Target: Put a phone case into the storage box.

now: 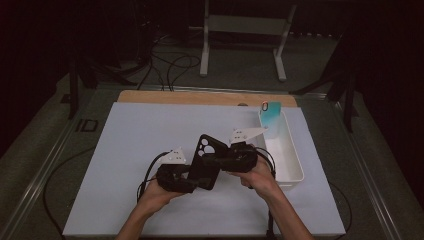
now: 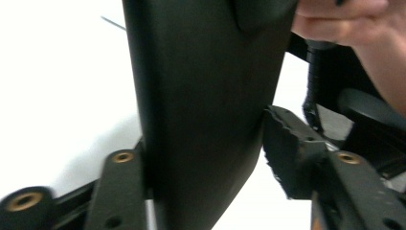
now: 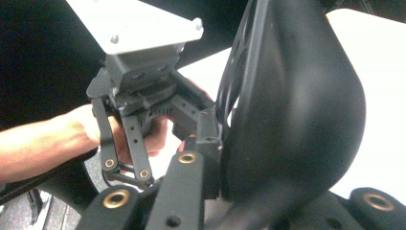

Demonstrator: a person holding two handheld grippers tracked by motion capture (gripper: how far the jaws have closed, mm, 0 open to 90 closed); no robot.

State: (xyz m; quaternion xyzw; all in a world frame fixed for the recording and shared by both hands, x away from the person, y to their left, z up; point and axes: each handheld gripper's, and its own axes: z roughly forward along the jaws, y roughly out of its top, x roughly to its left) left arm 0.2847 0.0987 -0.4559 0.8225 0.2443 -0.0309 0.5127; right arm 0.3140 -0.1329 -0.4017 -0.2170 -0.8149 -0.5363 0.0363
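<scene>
A black phone case [image 1: 204,161] with camera cut-outs near its top is held upright above the white mat, between both grippers. My left gripper [image 1: 186,183] grips its lower end from the left. In the left gripper view the case [image 2: 201,96] stands between the jaws, with the left jaw against it and the right pad [image 2: 282,153] meeting its edge. My right gripper [image 1: 212,161] is shut on the case's right side. In the right gripper view the case [image 3: 297,105] sits clamped between the jaws, and the left gripper [image 3: 143,91] and its hand show behind.
A white tray [image 1: 292,159] lies at the right of the mat [image 1: 125,150], with a teal item [image 1: 271,116] standing at its far end. A wooden strip [image 1: 200,97] borders the mat's back. Cables and a white stand's legs [image 1: 204,55] lie beyond the table.
</scene>
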